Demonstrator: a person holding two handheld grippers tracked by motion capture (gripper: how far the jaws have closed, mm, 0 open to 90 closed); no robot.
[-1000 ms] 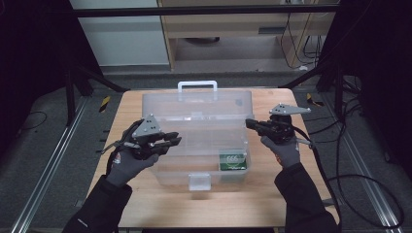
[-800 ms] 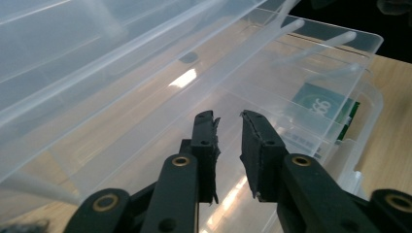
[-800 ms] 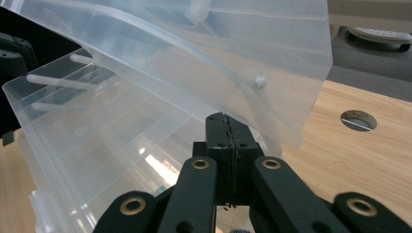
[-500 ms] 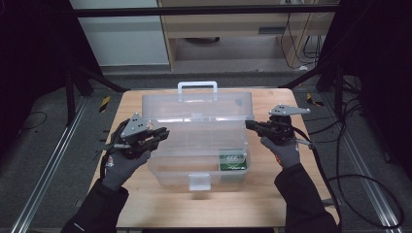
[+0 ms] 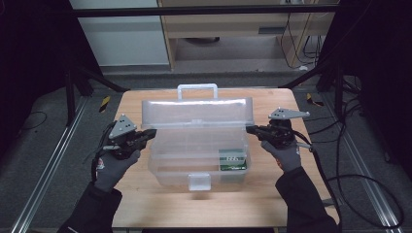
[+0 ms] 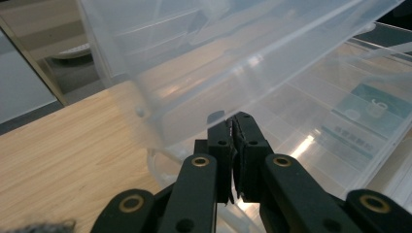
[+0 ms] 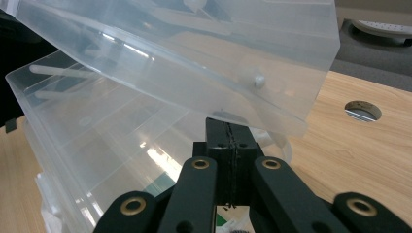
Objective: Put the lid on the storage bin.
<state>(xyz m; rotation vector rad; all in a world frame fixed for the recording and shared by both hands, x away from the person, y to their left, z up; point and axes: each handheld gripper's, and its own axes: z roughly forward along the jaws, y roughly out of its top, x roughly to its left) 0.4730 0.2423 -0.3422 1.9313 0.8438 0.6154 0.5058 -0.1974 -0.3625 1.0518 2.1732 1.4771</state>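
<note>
A clear plastic toolbox [image 5: 197,145] sits mid-bench, its lid [image 5: 197,112] half raised. The left gripper [image 5: 145,134] and right gripper [image 5: 251,129], jaws pressed together and empty, flank the lid's ends. Best to push both ends evenly so it swings without twisting.

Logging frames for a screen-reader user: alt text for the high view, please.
A clear plastic box sits open on a wooden table, lid raised, a green packet inside at its right. A gloved person holds the left gripper and right gripper at the box's two ends, fingers shut.
</note>
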